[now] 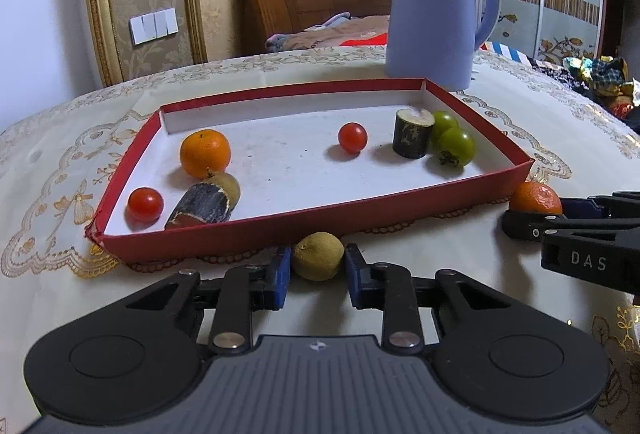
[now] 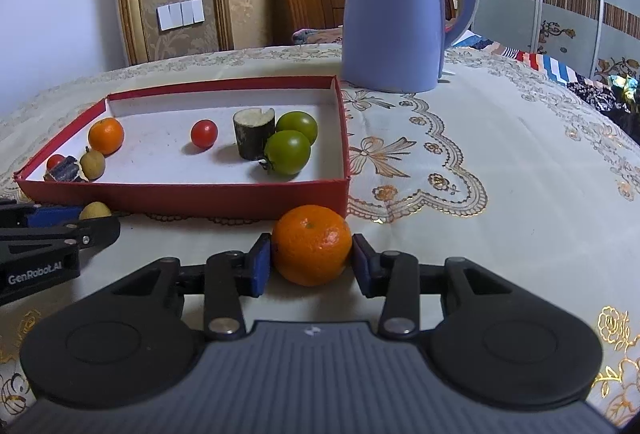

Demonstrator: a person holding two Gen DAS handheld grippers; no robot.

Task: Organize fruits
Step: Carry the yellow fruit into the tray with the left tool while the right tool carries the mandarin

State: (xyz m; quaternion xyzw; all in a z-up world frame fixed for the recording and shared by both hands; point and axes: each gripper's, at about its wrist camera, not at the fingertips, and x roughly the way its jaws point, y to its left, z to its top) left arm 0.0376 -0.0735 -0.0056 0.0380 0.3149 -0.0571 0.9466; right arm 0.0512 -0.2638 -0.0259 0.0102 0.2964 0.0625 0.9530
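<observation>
Your left gripper (image 1: 318,274) sits low on the tablecloth (image 2: 500,154) just in front of the red tray (image 1: 304,230), with a small tan longan (image 1: 318,256) between its blue pads (image 1: 280,274). Narrow gaps show on both sides of the fruit, so the jaws are parted around it rather than pressing it. The longan rests on the cloth, just beside the tray's near wall.

Your right gripper (image 2: 312,262) brackets a mandarin (image 2: 311,244) that lies on the cloth outside the tray, near its front right corner. Its pads (image 2: 260,264) appear to meet the peel on both sides, though I cannot tell whether they squeeze it.

Inside the tray you have another mandarin (image 1: 205,153), two red cherry tomatoes (image 1: 352,137), two green tomatoes (image 1: 456,147), a second longan (image 1: 228,186) and two dark cut stalk pieces (image 1: 412,133). A blue kettle (image 1: 434,14) stands behind the tray.
</observation>
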